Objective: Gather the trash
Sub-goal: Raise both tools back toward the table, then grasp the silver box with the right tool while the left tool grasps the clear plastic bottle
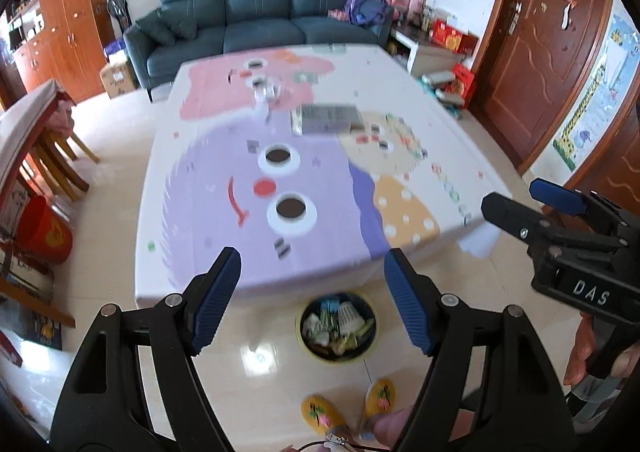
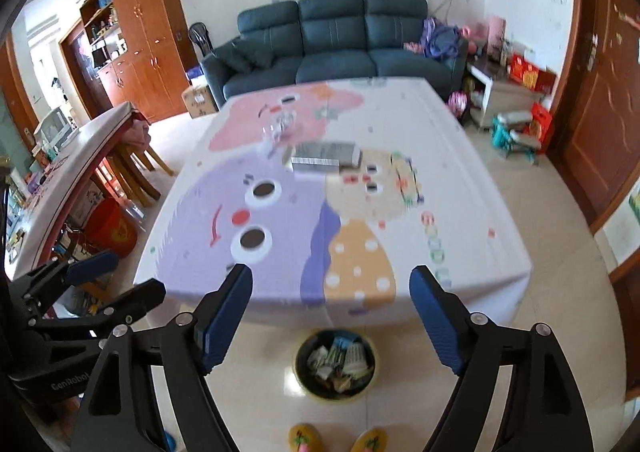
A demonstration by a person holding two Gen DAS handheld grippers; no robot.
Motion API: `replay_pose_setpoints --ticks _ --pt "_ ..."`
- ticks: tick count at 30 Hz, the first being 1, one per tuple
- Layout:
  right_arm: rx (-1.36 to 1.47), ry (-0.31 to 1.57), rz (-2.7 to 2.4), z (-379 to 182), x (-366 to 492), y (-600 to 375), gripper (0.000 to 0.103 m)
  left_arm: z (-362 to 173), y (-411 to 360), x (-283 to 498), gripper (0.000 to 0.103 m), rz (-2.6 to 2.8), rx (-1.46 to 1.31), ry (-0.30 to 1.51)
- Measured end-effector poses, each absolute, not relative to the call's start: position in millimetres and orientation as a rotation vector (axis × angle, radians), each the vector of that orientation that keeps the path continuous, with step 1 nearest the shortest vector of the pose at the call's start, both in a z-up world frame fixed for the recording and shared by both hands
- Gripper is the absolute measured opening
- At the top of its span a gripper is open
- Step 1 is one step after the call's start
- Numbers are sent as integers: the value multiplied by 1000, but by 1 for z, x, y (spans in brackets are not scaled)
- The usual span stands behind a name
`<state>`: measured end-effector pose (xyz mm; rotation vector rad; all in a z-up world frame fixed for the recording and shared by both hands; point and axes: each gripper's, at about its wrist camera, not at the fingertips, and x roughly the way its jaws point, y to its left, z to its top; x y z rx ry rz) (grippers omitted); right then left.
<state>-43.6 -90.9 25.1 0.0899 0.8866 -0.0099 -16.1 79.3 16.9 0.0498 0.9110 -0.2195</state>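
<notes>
Blue ribbed pads line both tools, and each pair of jaws stands wide apart with nothing between them. The left gripper and the right gripper hang side by side above the floor, just short of the near edge of the worktop, both aimed down and forward. That pose suits someone standing back to survey, a judgement only.

Directly below, between the two tools, sits the round waste bin on the pale glossy floor, touching nothing and just in front of the worktop's near edge. It is already heaped with crumpled wrappers and paper, so much of the collecting looks done. Placing it at the feet keeps each drop short; yellow slippers show just behind it.

On the worktop, a cartoon-print cloth in lilac, pink and orange covers the whole surface and hangs over the edge. Towards the far half lies a grey flat box, and beyond it a clear glass item, blurred; whether either counts as trash cannot be told. Small dark flecks near the front may be print rather than litter.

Around this, a dark blue sofa stands against the far wall, wooden cabinets on the left, a brown door on the right.
</notes>
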Motion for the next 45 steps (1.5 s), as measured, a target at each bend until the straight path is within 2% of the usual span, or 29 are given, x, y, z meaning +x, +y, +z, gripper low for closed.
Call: replay_pose_setpoints --ticks 6,10,13,19,28,35,43,45 --pt "33 857 21 37 -5 -85 86 29 80 17 72 -207 57 875" --pt "18 860 52 32 37 -91 87 26 78 57 81 -184 64 887" --pt "2 869 89 24 77 -97 89 19 80 92 82 -144 42 901" --pt "-119 928 255 -14 187 -105 91 -8 84 182 82 -28 -41 957" --pt "-317 1047 561 -109 334 -103 92 -67 82 292 82 89 -138 1053" --pt "-425 1116 755 -168 370 -81 92 -112 80 321 82 147 -133 1131" --pt "-511 1149 867 -197 373 -71 91 -129 82 320 82 196 -126 1179" --pt "-524 1142 862 -201 373 -73 87 -128 81 321 82 197 -121 1183"
